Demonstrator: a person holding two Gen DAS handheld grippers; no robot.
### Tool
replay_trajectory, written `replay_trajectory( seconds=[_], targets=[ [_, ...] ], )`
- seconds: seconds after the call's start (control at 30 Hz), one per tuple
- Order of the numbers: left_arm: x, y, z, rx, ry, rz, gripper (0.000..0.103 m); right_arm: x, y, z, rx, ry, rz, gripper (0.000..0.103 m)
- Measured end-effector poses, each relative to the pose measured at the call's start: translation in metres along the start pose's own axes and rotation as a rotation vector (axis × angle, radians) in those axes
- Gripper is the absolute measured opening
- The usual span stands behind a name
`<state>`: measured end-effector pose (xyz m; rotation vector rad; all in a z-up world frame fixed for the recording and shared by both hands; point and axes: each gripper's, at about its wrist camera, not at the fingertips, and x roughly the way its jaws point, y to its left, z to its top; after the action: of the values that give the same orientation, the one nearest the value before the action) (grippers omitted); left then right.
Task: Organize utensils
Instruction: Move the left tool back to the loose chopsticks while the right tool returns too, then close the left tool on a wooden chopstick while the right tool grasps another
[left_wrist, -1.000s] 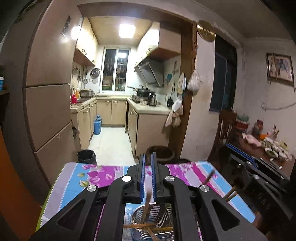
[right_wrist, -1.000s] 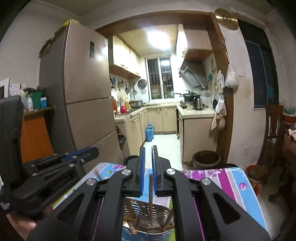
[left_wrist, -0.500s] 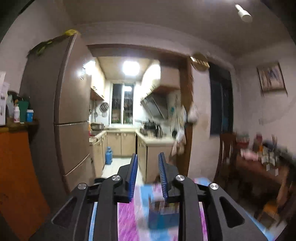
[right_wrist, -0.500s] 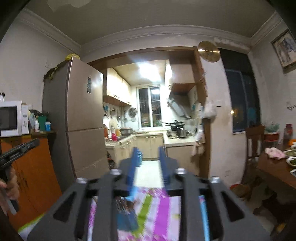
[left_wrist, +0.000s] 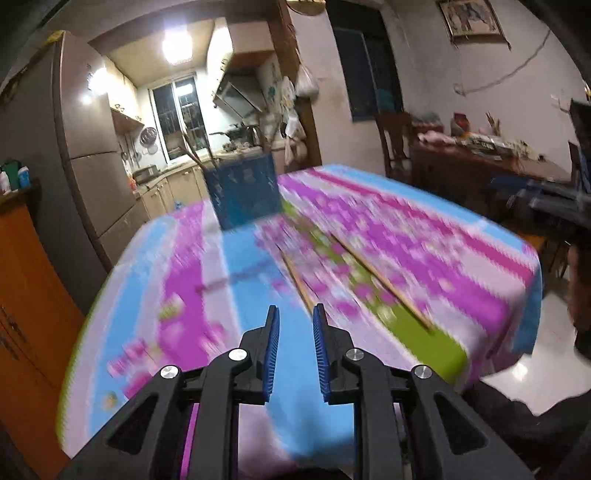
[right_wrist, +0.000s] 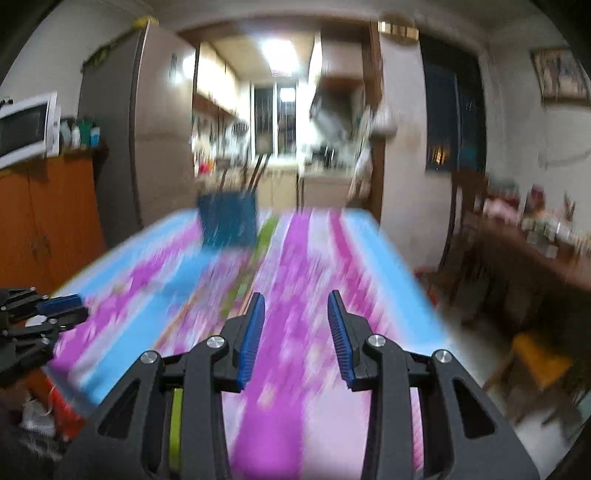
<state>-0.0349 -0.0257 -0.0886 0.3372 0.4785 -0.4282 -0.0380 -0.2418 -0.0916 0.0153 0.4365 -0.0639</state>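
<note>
wooden chopsticks (left_wrist: 380, 280) are lying loose on the striped cloth of the tabletop (left_wrist: 424, 236), just ahead of the left hand-held gripper (left_wrist: 294, 325) and slightly to its right; two sticks are showing, apart from each other and both slanting away from the fingers. farther ahead, near the far edge of the cloth, a blue perforated holder (left_wrist: 243, 192) is standing upright with several long handles rising out of it, which suggests it is serving as the collecting place for the utensils. the left hand-held gripper is pointing down toward the cloth with its blue pads (left_wrist: 271, 354) narrowly apart and closing a little, and nothing is sitting between them; the nearer chopstick's end is lying just past the fingertips, so this reads as an approach to a pick-up rather than a grip. from the right wrist view, the right hand-held gripper (right_wrist: 295, 306) is hovering over the cloth with its pads (right_wrist: 251, 339) moderately apart and empty, the holder (right_wrist: 227, 221) well ahead and to its left, and the left hand-held gripper (right_wrist: 55, 306) showing at the far left edge. strong motion blur is hiding the fine detail of the cloth, and whether more utensils are lying on it cannot be told. judged from this layout, the sorting is only partly done: the loose sticks are not yet in the holder. because the sticks are thin and lying flat, a low, narrow pinch across one stick seems to be what the next move is calling for.
</note>
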Motion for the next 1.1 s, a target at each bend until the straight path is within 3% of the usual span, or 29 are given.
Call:
replay_trajectory(
  seconds=[0.1,0.23,0.6,0.73,0.9,1.1],
  targets=[
    [0.01,-0.017,-0.026,0.01,0.024,-0.007,0.021,0.016,0.025,-0.032,0.007,0.061,0.026,0.034],
    [0.029,-0.029,-0.047,-0.016,0.058,-0.01,0.021,0.028,0.049,-0.05,-0.023,0.059,0.045,0.034],
    [0.037,-0.037,-0.046,-0.005,-0.01,0.058,0.022,0.037,0.062,-0.061,-0.028,0.086,0.071,0.034],
    [0.037,-0.032,-0.048,-0.028,-0.029,0.07,0.027,0.037,0.063,-0.064,-0.037,0.075,0.06,0.033],
    [0.037,-0.032,-0.05,-0.029,-0.048,0.066,0.027,0.04,0.074,-0.067,-0.07,0.069,0.042,0.016],
    [0.036,-0.031,-0.052,-0.03,-0.057,0.068,0.027,0.036,0.074,-0.07,-0.058,0.063,0.019,0.014]
  ],
)
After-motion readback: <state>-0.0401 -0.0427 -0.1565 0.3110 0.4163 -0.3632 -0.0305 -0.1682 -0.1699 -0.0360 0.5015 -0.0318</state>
